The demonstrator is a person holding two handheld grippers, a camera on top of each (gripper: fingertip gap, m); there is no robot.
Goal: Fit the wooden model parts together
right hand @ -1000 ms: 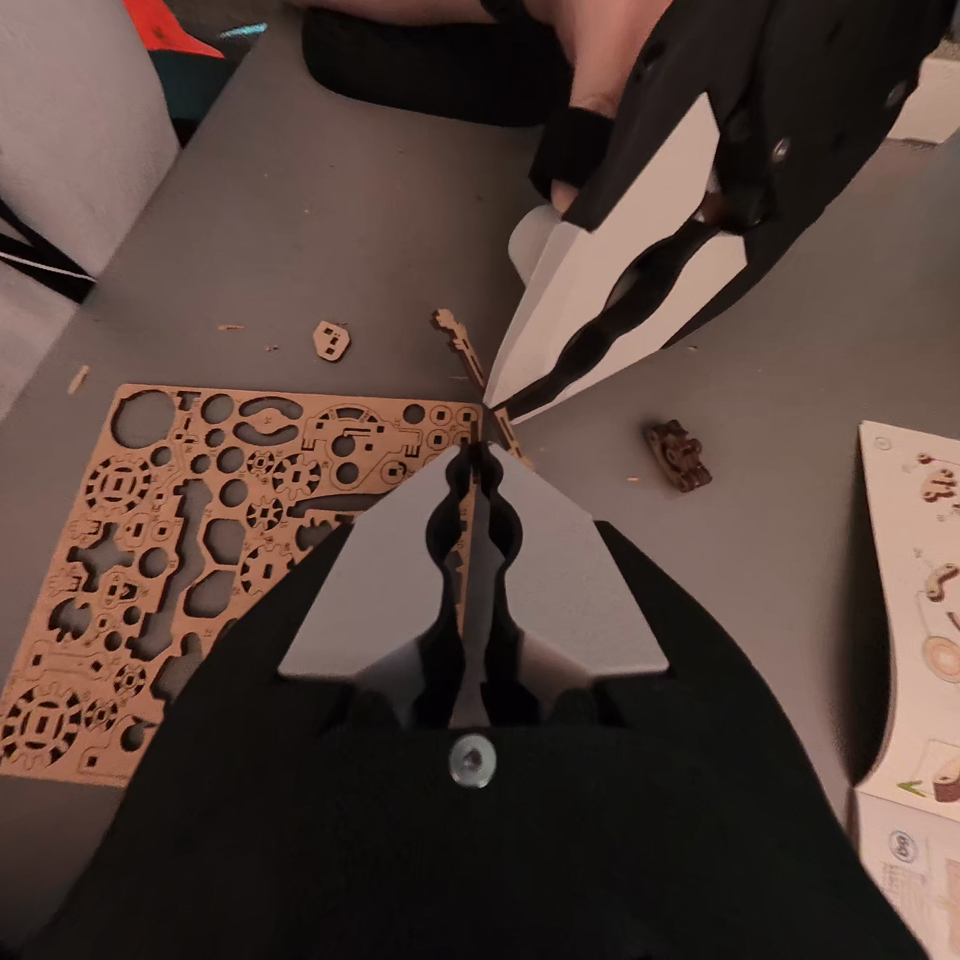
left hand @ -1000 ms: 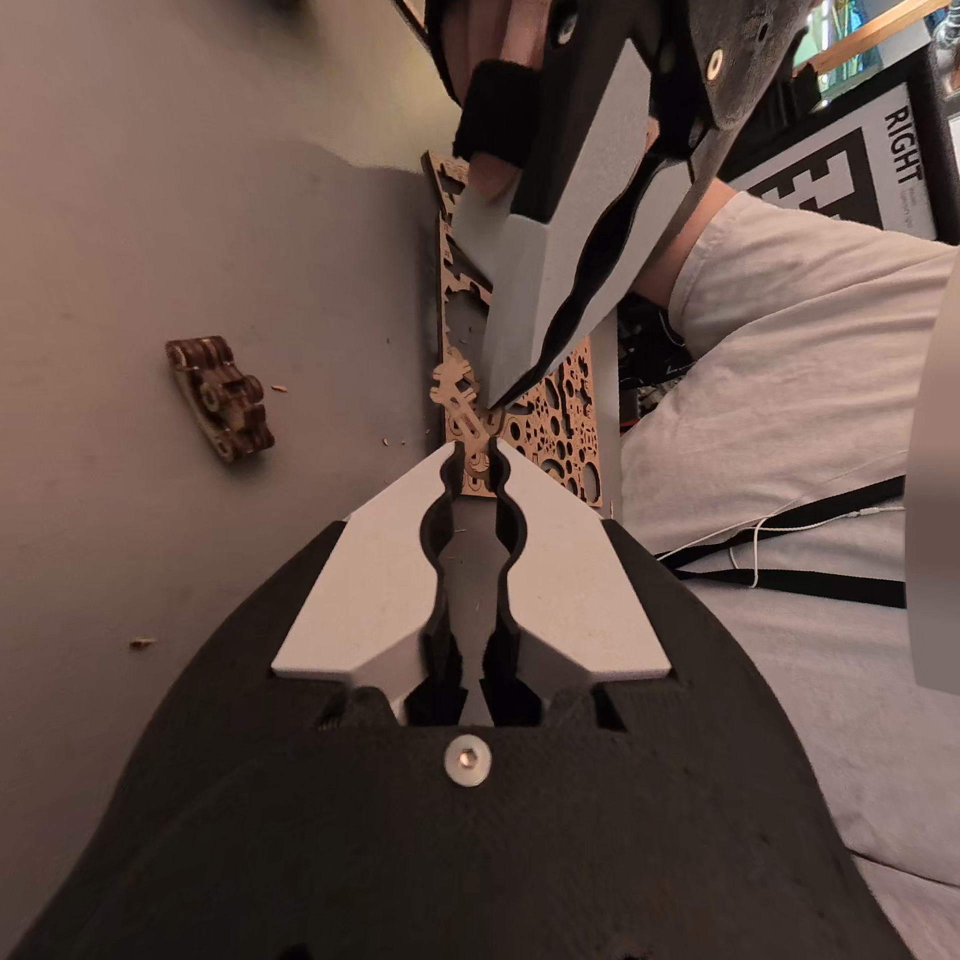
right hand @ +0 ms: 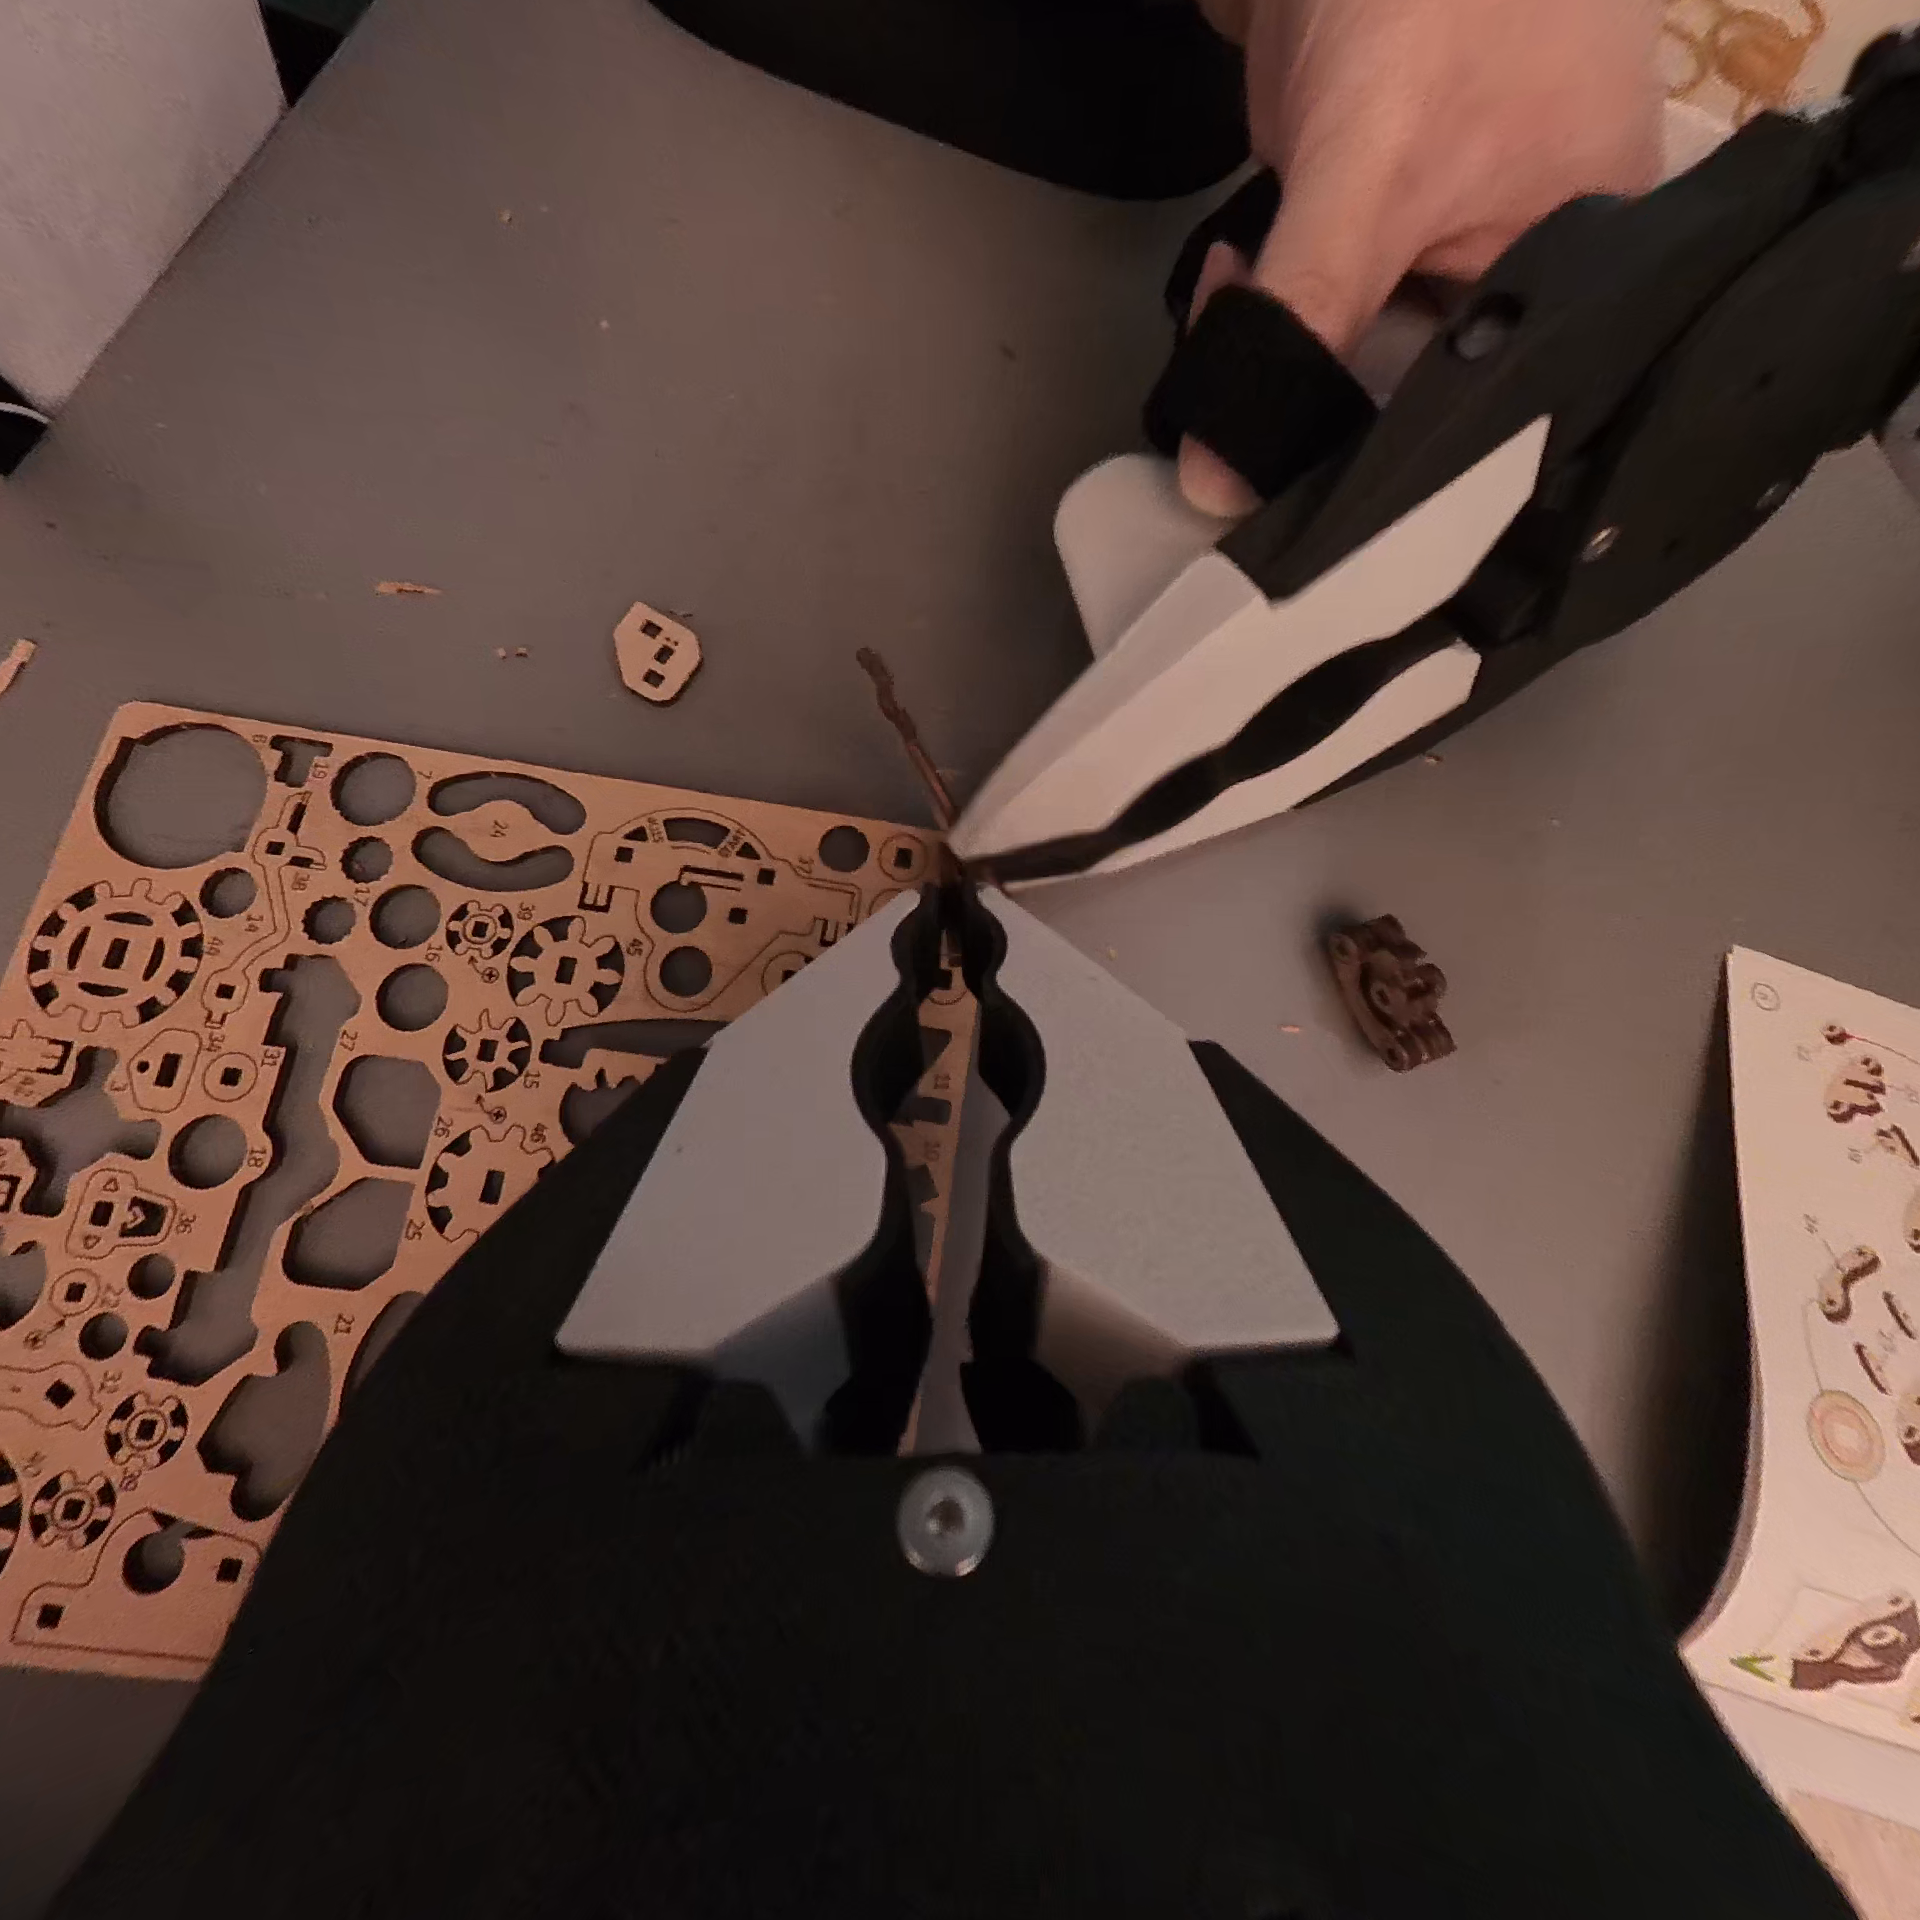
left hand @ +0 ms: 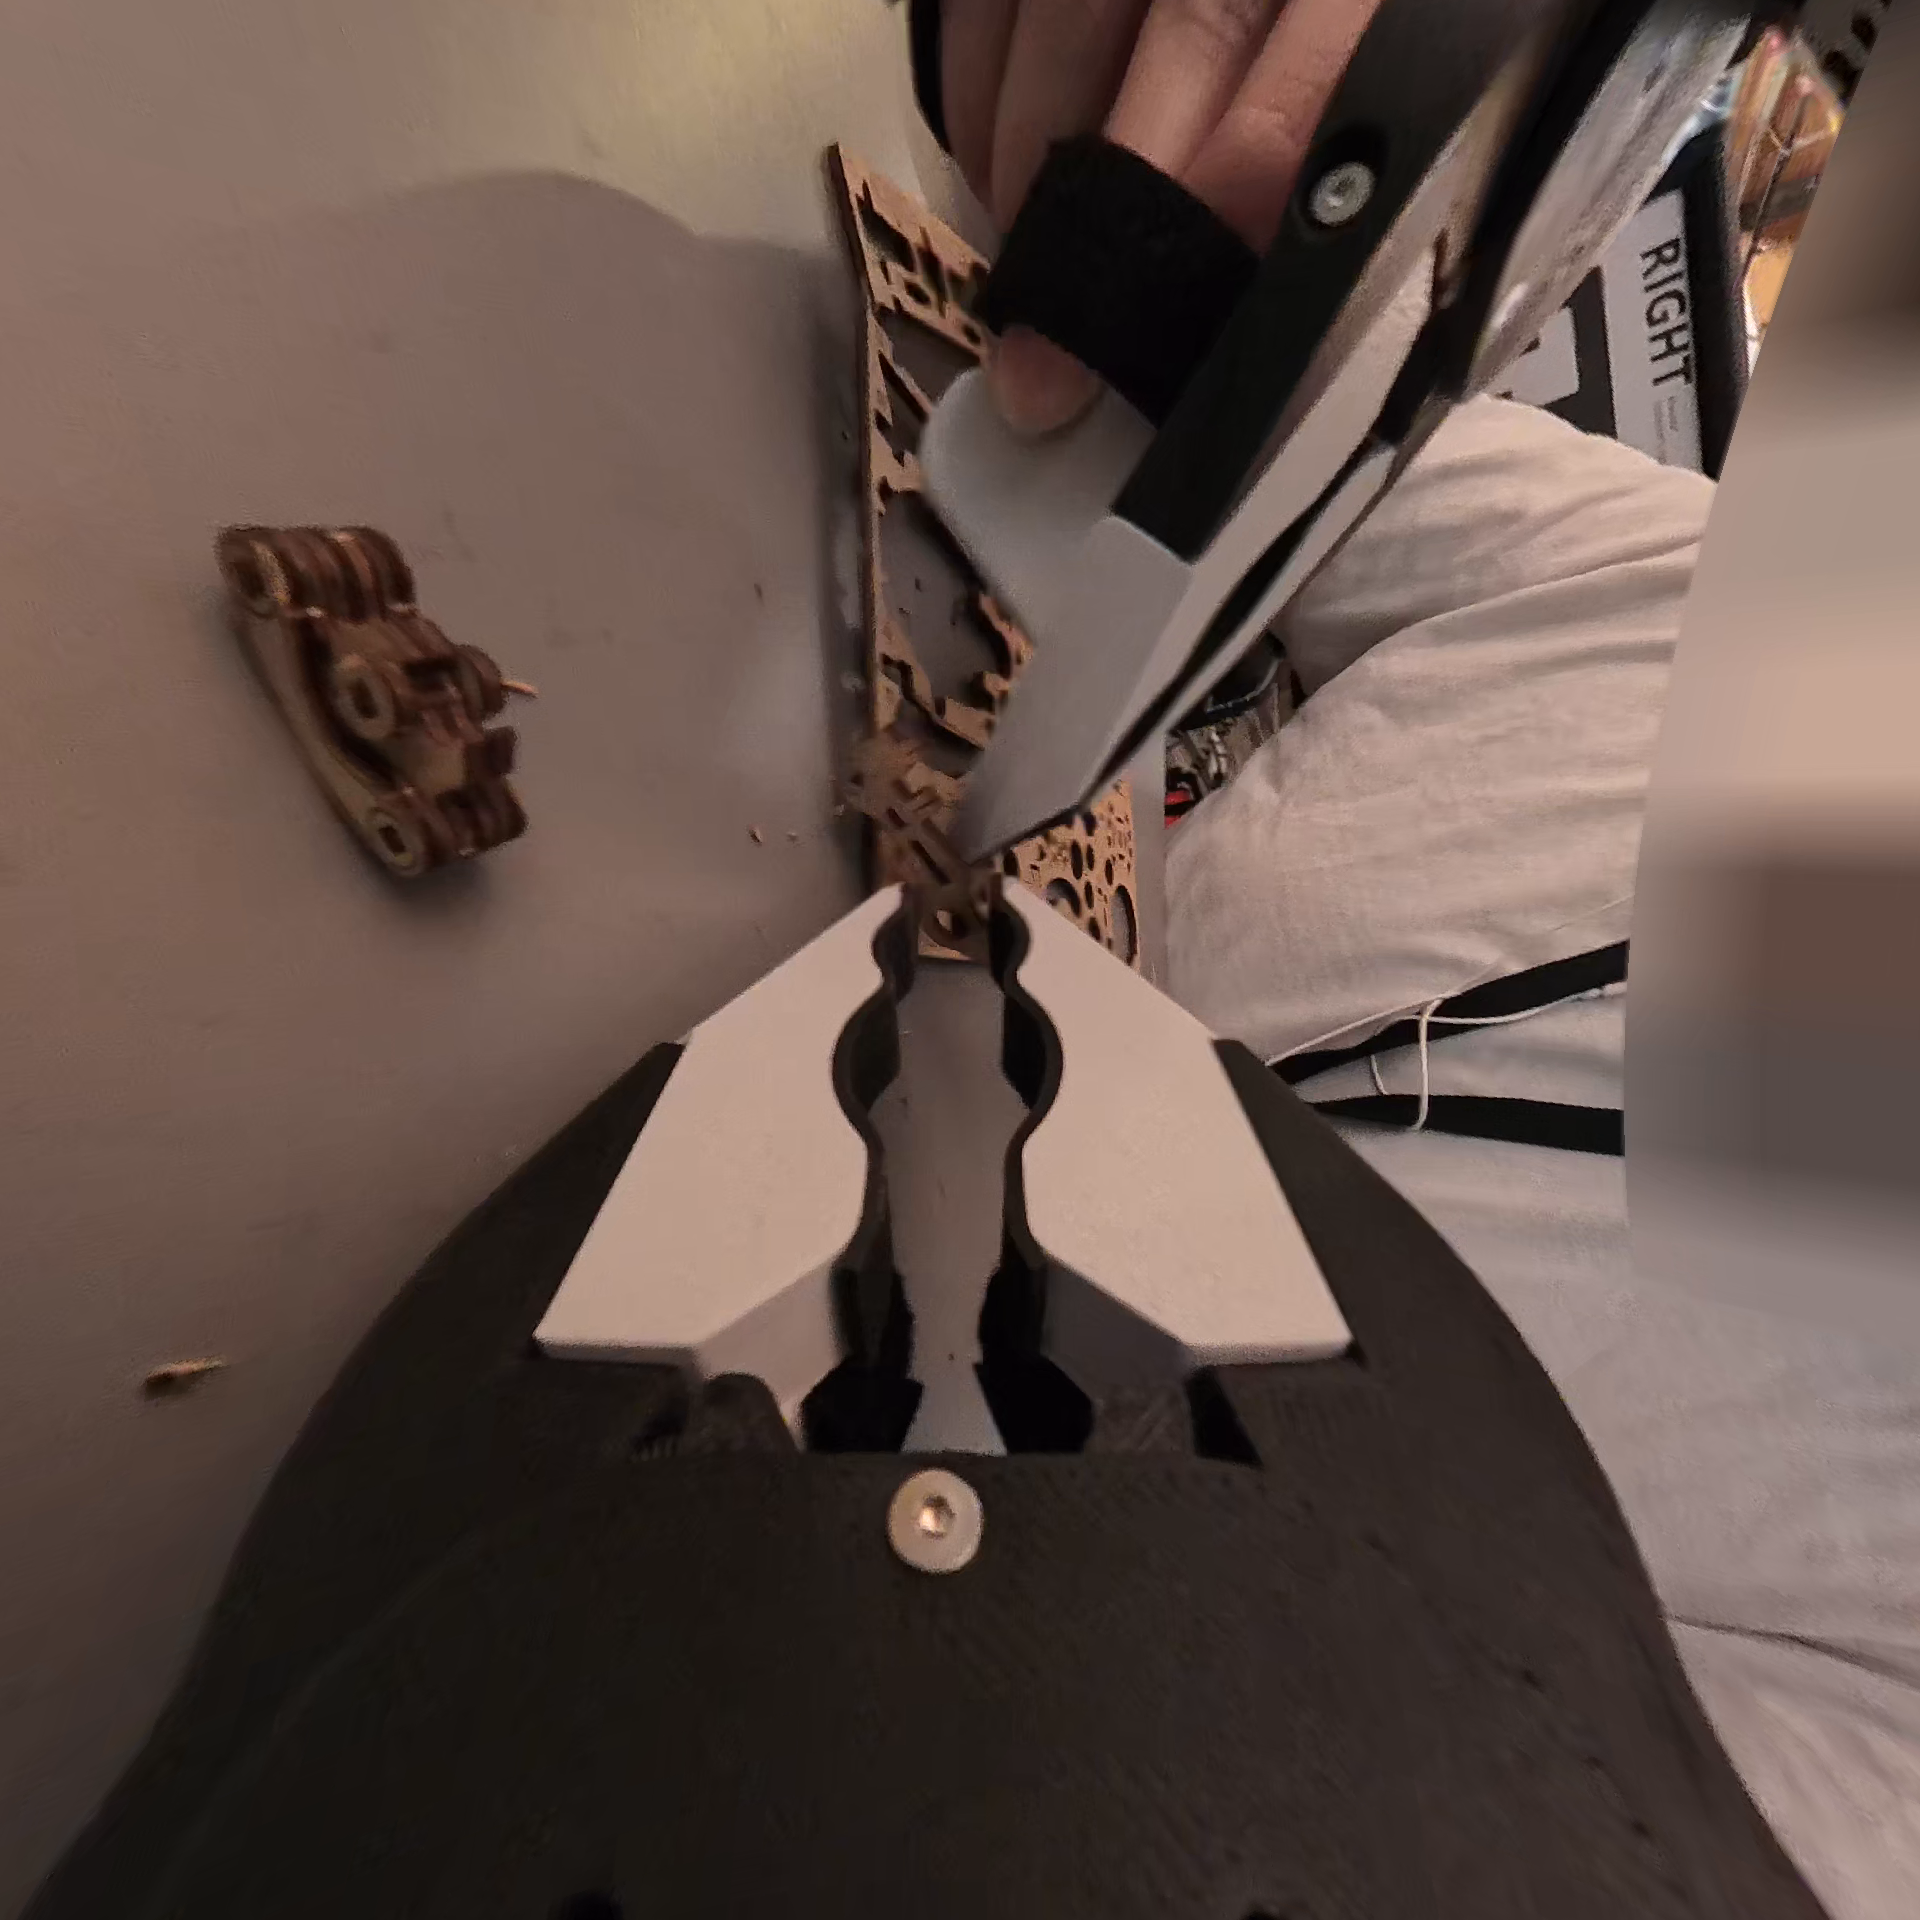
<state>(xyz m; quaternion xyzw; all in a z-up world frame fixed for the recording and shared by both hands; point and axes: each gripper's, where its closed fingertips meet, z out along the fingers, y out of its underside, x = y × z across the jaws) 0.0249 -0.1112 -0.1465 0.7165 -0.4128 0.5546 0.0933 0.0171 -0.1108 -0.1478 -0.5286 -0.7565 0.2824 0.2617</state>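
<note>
Left wrist view: left tongs (left hand: pixel 951 899) clamp a thin wooden strip (left hand: pixel 902 805) above the grey table (left hand: pixel 416 364). Right tongs (right hand: pixel 951 894), tips meeting the left's, pinch the same strip; the assembled block (right hand: pixel 1390 992) lies to their right.

- The left gripper (right hand: pixel 961 852) has swung down. In the right wrist view it came in steeply from the far right before; now it lies flatter over the table, reaching in more from the right, and more of the hand (right hand: pixel 1434 156) holding it shows.
- The wooden strip (right hand: pixel 902 727) has turned. Its face showed before; now it is a thin, dark, edge-on line rising far-left from the meeting tips.
- In the left wrist view, the right gripper (left hand: pixel 977 847) has twisted nearly edge-on, and its tip sits closer to the left gripper's tips.
- The left wrist camera has dropped closer to the table, so the dark assembled block (left hand: pixel 369 707) on the left looks larger.
</note>
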